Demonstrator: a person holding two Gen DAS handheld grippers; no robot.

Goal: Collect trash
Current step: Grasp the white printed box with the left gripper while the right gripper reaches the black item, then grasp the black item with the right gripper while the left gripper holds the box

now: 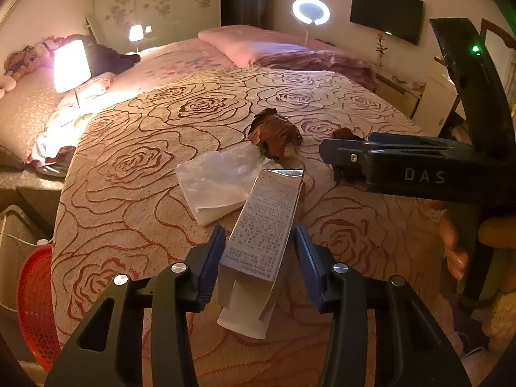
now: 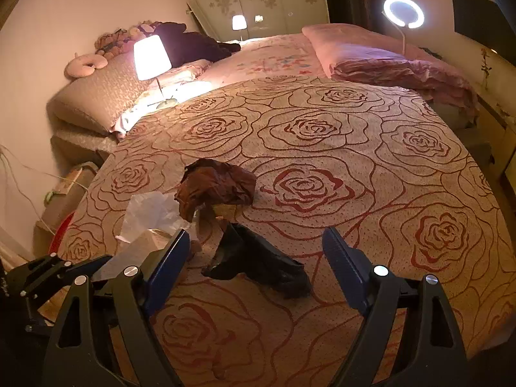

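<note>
A flattened white printed carton [image 1: 264,225] lies on the rose-patterned bedspread [image 1: 135,148]. My left gripper [image 1: 259,242] is open, its fingers on either side of the carton's near end. A white plastic wrapper [image 1: 216,182] lies just beyond, with crumpled brown paper [image 1: 275,132] behind it. In the right wrist view my right gripper [image 2: 256,246] is open over a dark crumpled wrapper [image 2: 258,261]. The brown paper [image 2: 219,187] and white wrapper [image 2: 151,214] lie ahead to the left. The right gripper also shows in the left wrist view [image 1: 335,158].
A red basket [image 1: 37,303] stands on the floor left of the bed. A lit table lamp [image 1: 71,64] stands on the bed's left side, with pillows [image 2: 100,103] and pink folded bedding [image 2: 380,58] farther back. A ring light [image 1: 311,11] glows behind.
</note>
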